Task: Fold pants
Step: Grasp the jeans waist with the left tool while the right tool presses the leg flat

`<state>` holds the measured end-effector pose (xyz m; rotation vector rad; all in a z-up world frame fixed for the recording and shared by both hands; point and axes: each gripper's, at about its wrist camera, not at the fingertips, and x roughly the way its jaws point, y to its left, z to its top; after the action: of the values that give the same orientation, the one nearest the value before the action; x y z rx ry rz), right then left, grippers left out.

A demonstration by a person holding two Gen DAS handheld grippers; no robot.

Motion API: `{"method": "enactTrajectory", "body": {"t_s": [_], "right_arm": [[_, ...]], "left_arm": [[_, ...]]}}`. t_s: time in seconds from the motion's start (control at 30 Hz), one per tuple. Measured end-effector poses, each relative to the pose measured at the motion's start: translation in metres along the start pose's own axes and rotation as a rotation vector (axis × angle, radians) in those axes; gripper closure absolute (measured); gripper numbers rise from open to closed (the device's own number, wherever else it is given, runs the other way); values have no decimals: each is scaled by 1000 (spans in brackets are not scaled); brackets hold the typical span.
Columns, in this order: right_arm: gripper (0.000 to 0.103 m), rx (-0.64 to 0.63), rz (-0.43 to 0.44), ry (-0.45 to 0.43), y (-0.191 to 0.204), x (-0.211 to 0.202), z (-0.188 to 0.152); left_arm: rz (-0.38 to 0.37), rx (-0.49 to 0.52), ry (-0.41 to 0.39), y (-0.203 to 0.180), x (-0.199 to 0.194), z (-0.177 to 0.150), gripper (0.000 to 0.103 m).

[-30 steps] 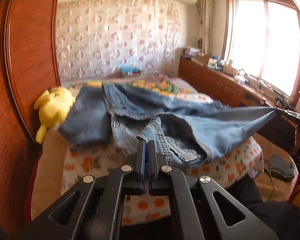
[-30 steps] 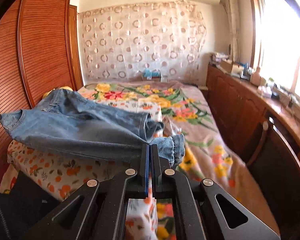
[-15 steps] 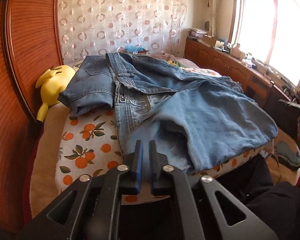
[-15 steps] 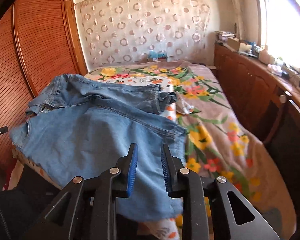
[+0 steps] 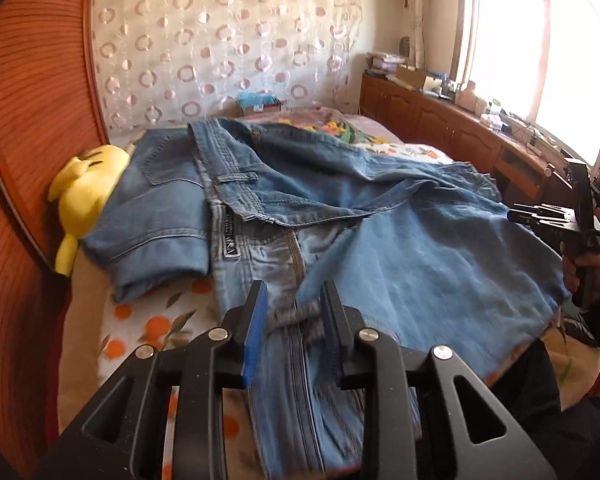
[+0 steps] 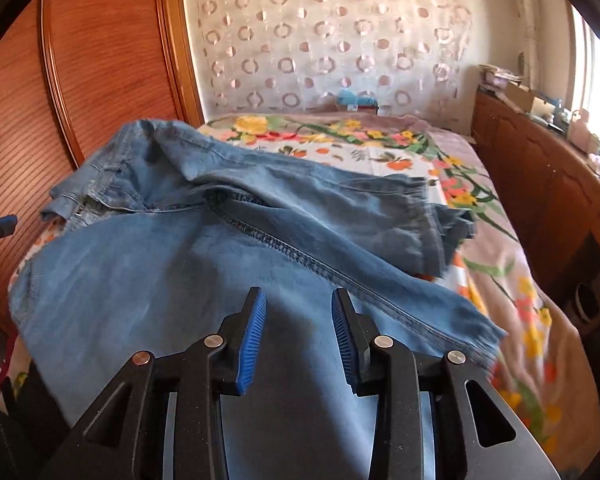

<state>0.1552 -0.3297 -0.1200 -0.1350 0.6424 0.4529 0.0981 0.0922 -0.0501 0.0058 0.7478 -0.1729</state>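
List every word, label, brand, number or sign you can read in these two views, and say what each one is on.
No text can be read in either view.
Jeans: no legible tag or brand patch.
Blue box by the curtain: any print is too small and blurred.
Items on the wooden counter under the window: packaging too small to read.
Yellow plush toy: no label showing.

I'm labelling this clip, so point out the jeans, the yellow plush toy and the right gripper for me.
jeans [image 6: 148,264]: right wrist view, on the flat lighter leg panel.
yellow plush toy [image 5: 86,188]: left wrist view, on its body beside the wardrobe.
right gripper [image 6: 299,336]: right wrist view, midway between its blue-padded fingertips, jaws apart.
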Motion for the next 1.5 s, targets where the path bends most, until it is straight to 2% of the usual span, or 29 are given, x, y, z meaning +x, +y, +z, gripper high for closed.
{"method": "enactTrajectory", "body": {"t_s": [0.03, 0.13, 0.2, 0.27, 0.3, 0.37, 0.53, 0.6, 0.67, 0.73, 0.8, 0.83, 0.9, 1.0, 1.13, 1.2, 1.3, 1.37, 1.5], "right_arm": [[67, -10, -7, 9, 2, 9, 2], [67, -28, -24, 35, 2, 28, 5], [67, -27, -25, 53, 1, 38, 5], [67, -34, -46, 68, 3, 47, 6], [67, -39, -53, 71, 4, 48, 4], [67, -44, -58, 77, 6, 53, 1], [67, -43, -62, 67, 7, 52, -2], [67, -33, -55, 61, 9, 51, -4], [67, -21, -48, 56, 10, 49, -7], [67, -9, -41, 57, 9, 49, -8], [67, -4, -35, 59, 8, 49, -8], [66, -2, -33, 59, 8, 50, -7], [66, -1, -29, 59, 6, 49, -7], [65, -1, -29, 59, 6, 49, -7], [65, -2, -31, 59, 6, 49, -7], [65, -1, -31, 59, 6, 49, -7], [64, -1, -31, 58, 7, 49, -8], [64, -1, -31, 59, 7, 49, -7], [64, -1, -31, 58, 7, 49, -8]], "left_arm": [[-11, -3, 19, 1, 11, 2, 75], [-110, -24, 56, 3, 30, 3, 75], [-118, -10, 71, -3, 39, 0, 74], [-128, -5, 87, -8, 45, -2, 69], [-133, -5, 96, -10, 48, -3, 63], [-130, -4, 114, -13, 55, -4, 55], [-94, 2, 164, -18, 72, -6, 54], [-73, 13, 158, -23, 73, -7, 54], [-56, 40, 153, -29, 72, -9, 58], [-63, 58, 165, -35, 72, -11, 74], [-64, 71, 164, -38, 71, -12, 80], [-59, 82, 160, -40, 69, -13, 86], [-60, 81, 148, -42, 63, -13, 90], [-63, 86, 109, -49, 46, -9, 91], [-101, 122, 69, -76, 23, -10, 91], [-128, 136, 85, -88, 26, -14, 91], [-111, 146, 131, -95, 43, -24, 91], [-112, 110, 155, -88, 53, -27, 91], [-118, 57, 153, -76, 55, -27, 90]]}}
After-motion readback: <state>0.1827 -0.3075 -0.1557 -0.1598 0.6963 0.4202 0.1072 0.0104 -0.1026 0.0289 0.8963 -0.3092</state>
